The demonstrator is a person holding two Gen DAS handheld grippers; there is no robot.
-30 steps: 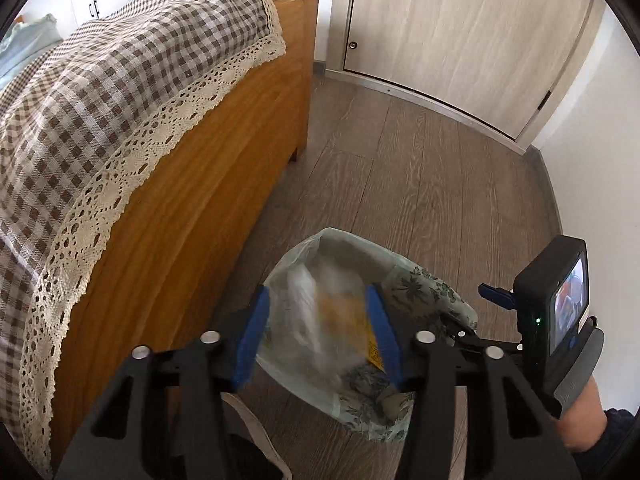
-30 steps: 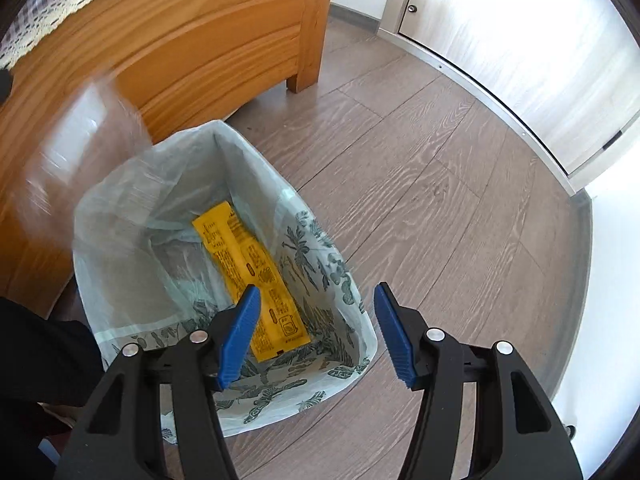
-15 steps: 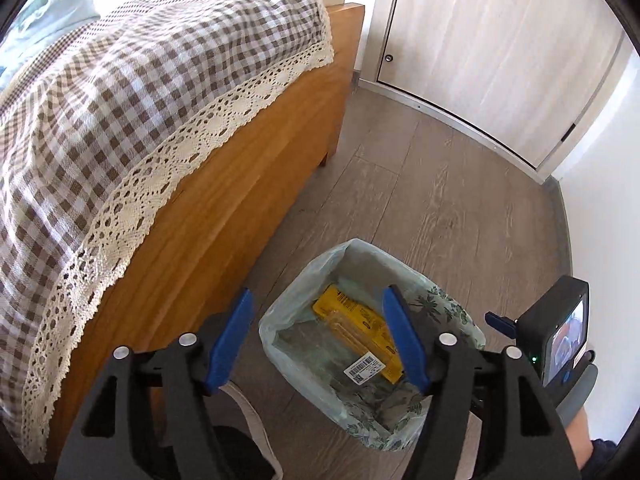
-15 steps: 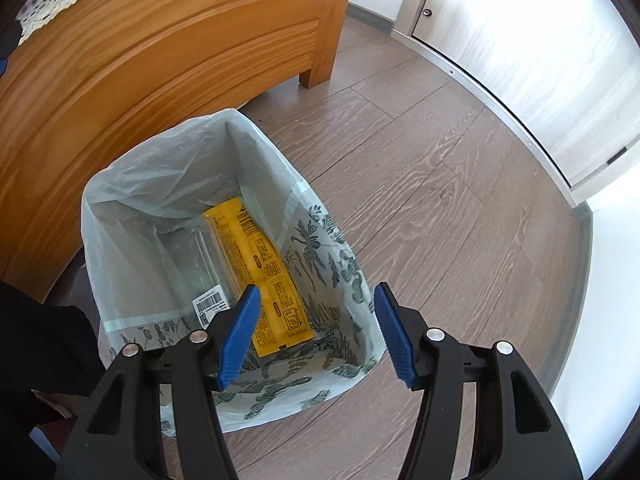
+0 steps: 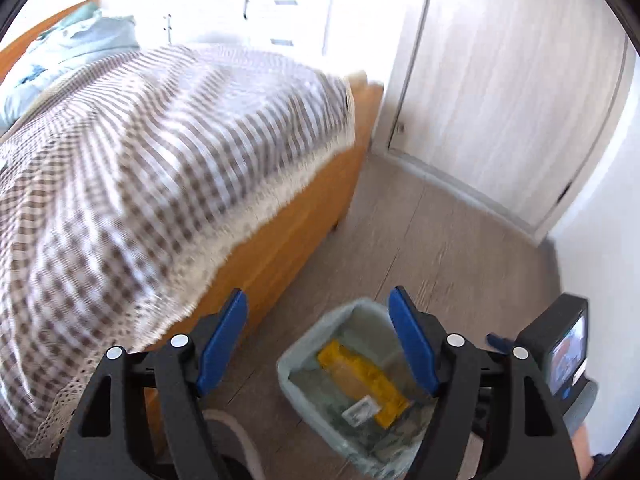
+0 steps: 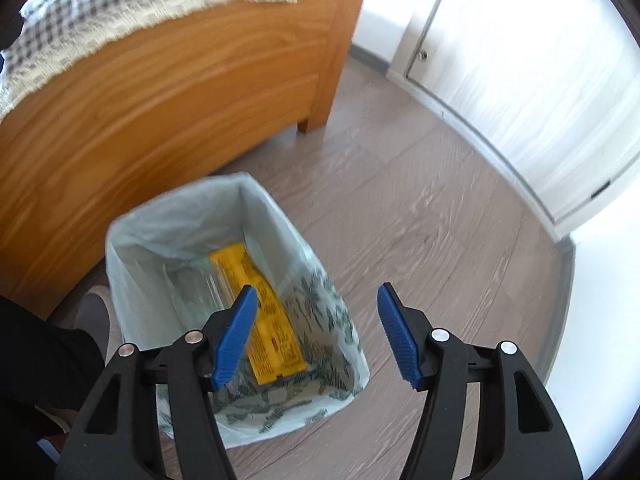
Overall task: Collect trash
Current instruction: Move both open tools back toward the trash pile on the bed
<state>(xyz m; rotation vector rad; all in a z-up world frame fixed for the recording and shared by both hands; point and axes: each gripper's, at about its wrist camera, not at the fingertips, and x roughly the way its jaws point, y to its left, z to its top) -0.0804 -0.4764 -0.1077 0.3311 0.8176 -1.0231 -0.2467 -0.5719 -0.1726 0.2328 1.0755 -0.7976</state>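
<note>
Trash is already in the bin (image 6: 132, 248): from my right wrist view I see a yellow packet (image 6: 276, 344) lying along the bottom of the pale liner, and just beside it something clear, likely a plastic wrapper (image 6: 196, 288), with a small barcode label (image 5: 360, 414) showing in the left view. I judge those pieces collected. Whether more remains I cannot say; no loose litter shows on the floor (image 6: 420, 220) or on the part of the bed (image 5: 140, 160) in frame, though that view is smeared.

Nearest to me, the left gripper (image 5: 318, 344) is spread wide and carries nothing, its blue pads (image 5: 224, 340) well apart, one over the floor by the bed frame and the other over the bin's far edge. It touches nothing I can make out. The right gripper (image 6: 316, 338) is likewise released and bare, hanging above the bin's right side, one pad over the packet and the other over floorboards.

Further out, the bin stands on the wooden floor just beside the bed's orange side board (image 6: 160, 92). Beyond, a checked cover with lace edging drapes the mattress, a light blue cloth (image 5: 68, 48) sits at its far end, and pale cupboard doors (image 5: 500, 100) close the room.
</note>
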